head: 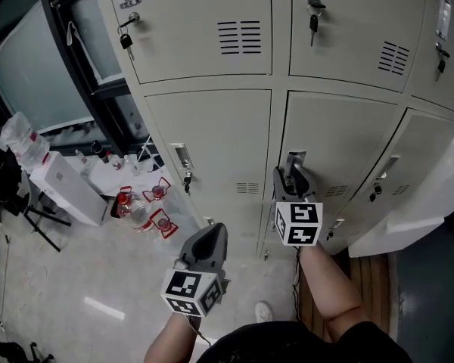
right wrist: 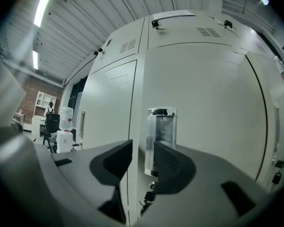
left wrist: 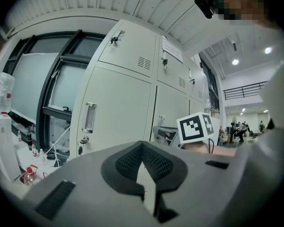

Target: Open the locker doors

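Left gripper (head: pixel 209 237) sits lowest and closest, held out over the floor (head: pixel 76 278), short of the lockers and touching nothing. Seen in its own view, the left gripper (left wrist: pixel 143 146) has its jaws pressed together at the tips w/ nothing btwn them. Its marker cube (head: pixel 189 290) sits at the wrist end.

Right gripper (head: pixel 290 178) is further fwd, nose up against the bottom-middle door (head: pixel 340 134), right at that door's metal handle (head: pixel 295 159). Seen in its own view, the right gripper (right wrist: pixel 143 162) has its jaws a narrow gap apart. The handle (right wrist: pixel 162 131) shows through the gap and above the right-hand jaw. Can't tell if either pad actually touches it. That door is shut, flush w/ its neighbours.

Bottom-left door (head: pixel 219 134) is also shut, w/ a key (head: pixel 187 181) hanging under its pull. Top-row doors (head: pixel 204 21) are shut too. Off to the left on the floor are bottles (head: pixel 132 206) w/ red labels, beside a white box (head: pixel 68 191).
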